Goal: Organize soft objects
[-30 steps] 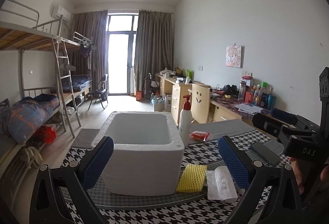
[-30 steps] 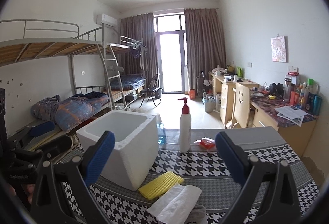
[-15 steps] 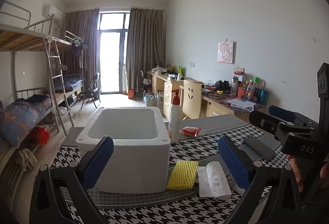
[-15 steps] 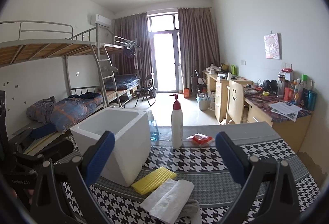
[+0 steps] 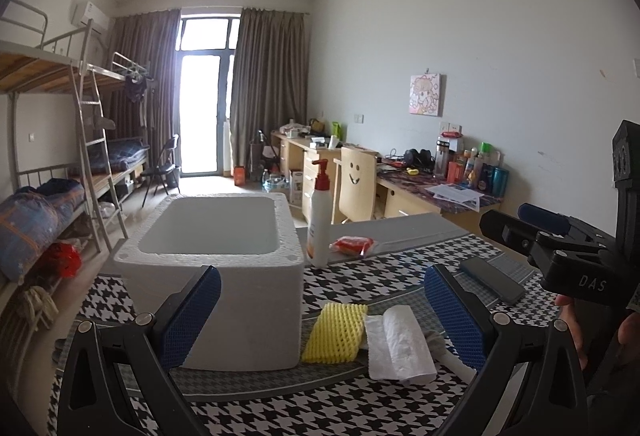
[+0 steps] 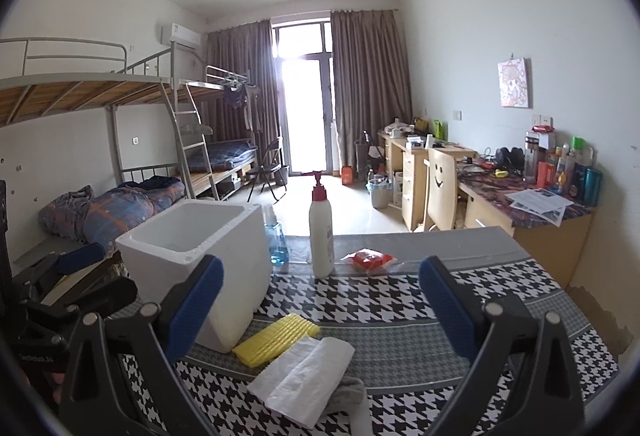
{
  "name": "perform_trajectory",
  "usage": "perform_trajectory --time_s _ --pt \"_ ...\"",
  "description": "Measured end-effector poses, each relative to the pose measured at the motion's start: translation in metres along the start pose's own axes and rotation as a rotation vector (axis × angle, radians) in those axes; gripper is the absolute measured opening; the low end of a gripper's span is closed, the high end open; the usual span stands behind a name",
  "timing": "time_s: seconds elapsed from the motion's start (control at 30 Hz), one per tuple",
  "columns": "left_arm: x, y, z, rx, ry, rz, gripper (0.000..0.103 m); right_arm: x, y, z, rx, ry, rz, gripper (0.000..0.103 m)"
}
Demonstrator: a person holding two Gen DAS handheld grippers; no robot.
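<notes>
A white foam box [image 5: 224, 268] [image 6: 196, 252] stands empty on the houndstooth table [image 5: 360, 408] [image 6: 420, 320]. Beside its right wall lie a yellow foam net [image 5: 335, 332] [image 6: 276, 339] and a folded white tissue [image 5: 400, 344] [image 6: 304, 372], with a grey cloth [image 6: 352, 390] under the tissue. My left gripper [image 5: 320, 320] hovers open in front of the box and the net. My right gripper [image 6: 320, 312] hangs open above the net and tissue. Neither holds anything.
A white pump bottle [image 5: 319, 215] [image 6: 321, 232], a red packet [image 5: 354, 246] [image 6: 368, 260] and a blue spray bottle [image 6: 276, 240] stand behind. A dark phone [image 5: 492, 280] lies at the right. The right gripper's body [image 5: 568, 260] shows in the left view.
Both views shifted: the box, net and tissue slid leftward in frame and look slightly lower. Both grippers stayed open and empty.
</notes>
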State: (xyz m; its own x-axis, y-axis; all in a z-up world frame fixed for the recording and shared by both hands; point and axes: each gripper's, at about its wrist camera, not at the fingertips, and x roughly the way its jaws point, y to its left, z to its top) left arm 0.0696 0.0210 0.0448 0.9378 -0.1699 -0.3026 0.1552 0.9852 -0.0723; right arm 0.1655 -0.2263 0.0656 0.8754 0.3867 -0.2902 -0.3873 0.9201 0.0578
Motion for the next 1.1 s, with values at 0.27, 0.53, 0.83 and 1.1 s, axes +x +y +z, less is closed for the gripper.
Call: perform_trajectory --time_s 0.27,0.53,0.83,1.1 --pt "0.012 -0.003 -0.008 -0.001 0.024 -0.016 0.102 0.007 -0.008 -0.007 0.006 0.037 -0.013 0.1" --pt "0.024 -0.01 -0.016 0.013 0.041 -0.018 0.102 0.01 -0.014 -0.015 0.009 0.063 -0.021 0.1" --pt "0.038 -0.02 -0.026 0.038 0.064 -0.049 0.102 0.016 -0.02 -0.028 0.026 0.117 -0.024 0.1" --pt "0.054 -0.03 -0.033 0.051 0.108 -0.101 0.095 0.019 -0.028 -0.038 0.045 0.149 -0.047 0.1"
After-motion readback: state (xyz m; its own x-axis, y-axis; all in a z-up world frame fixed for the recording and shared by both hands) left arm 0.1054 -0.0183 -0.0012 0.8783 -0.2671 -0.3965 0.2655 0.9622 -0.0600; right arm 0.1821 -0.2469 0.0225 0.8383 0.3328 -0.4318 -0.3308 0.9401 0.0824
